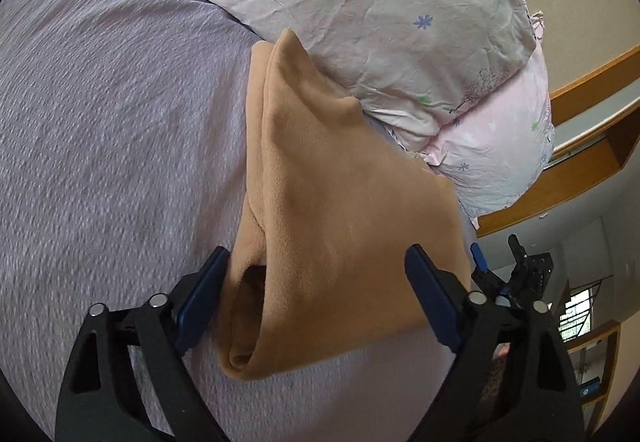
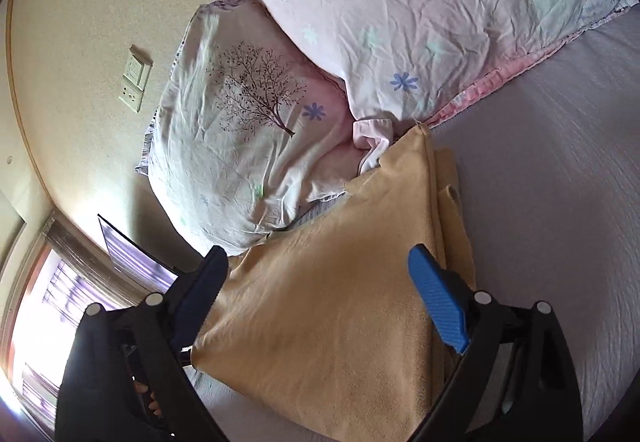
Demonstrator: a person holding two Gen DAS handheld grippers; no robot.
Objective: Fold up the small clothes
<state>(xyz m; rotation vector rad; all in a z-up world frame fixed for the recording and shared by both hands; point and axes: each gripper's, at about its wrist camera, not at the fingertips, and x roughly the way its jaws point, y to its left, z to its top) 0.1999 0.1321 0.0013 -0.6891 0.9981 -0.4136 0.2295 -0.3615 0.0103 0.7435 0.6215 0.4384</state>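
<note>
A tan fleece garment [image 1: 340, 210] lies folded on the grey bed sheet [image 1: 100, 142], its far corner against the pillows. My left gripper [image 1: 316, 262] is open, its blue-padded fingers spread on either side of the garment's near edge. The garment also shows in the right wrist view [image 2: 340, 302]. My right gripper [image 2: 320, 266] is open too, one finger on each side of the cloth. Neither gripper pinches the fabric. The other gripper [image 1: 516, 274] shows at the right of the left wrist view.
Two pale pink flowered pillows [image 2: 400, 2] [image 2: 240, 114] are stacked at the head of the bed. A beige wall with a switch plate [image 2: 134, 82] is behind them. A wooden frame [image 1: 580, 114] and shelves [image 1: 592, 362] stand at the right, a window [image 2: 36, 302] at the left.
</note>
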